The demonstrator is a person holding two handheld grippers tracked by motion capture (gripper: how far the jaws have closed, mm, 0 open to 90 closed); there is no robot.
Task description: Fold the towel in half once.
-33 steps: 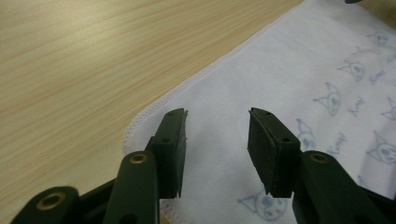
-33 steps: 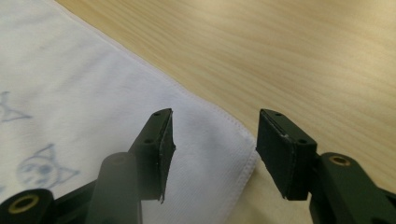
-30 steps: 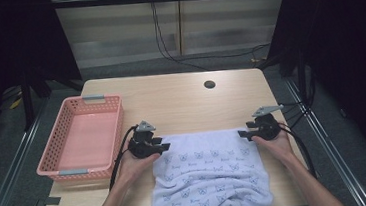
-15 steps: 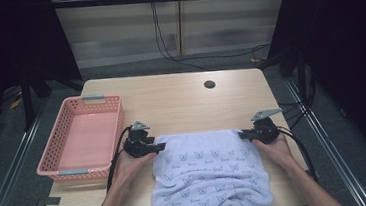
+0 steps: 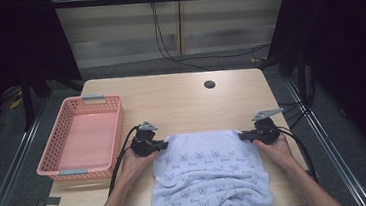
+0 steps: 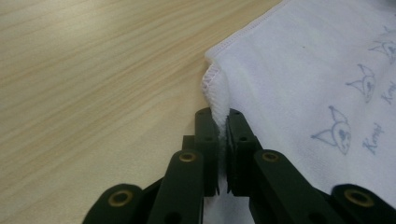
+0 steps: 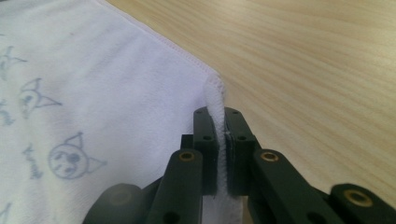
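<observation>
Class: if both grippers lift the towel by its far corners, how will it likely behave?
The towel will probably hang limp: it already lies rumpled over the table edge. It looks thin, so likely light. Its hem is pinched between the left gripper fingers and the right gripper fingers, so slipping seems unlikely.

Light wooden table (image 5: 181, 100) with rounded corners, grain running across. Pink plastic lattice basket (image 5: 81, 139) on the table's left part, oblong, empty, long side running from the table's near edge toward its far edge; grey handle clip (image 5: 93, 97) on the far short rim, another grey clip (image 5: 73, 172) on the near short rim. Small dark round hole (image 5: 209, 84) near the table's far edge, right of its middle. Black cables (image 5: 165, 39) hanging down the pale wall beyond the table's far edge, trailing over the grey floor there.
</observation>
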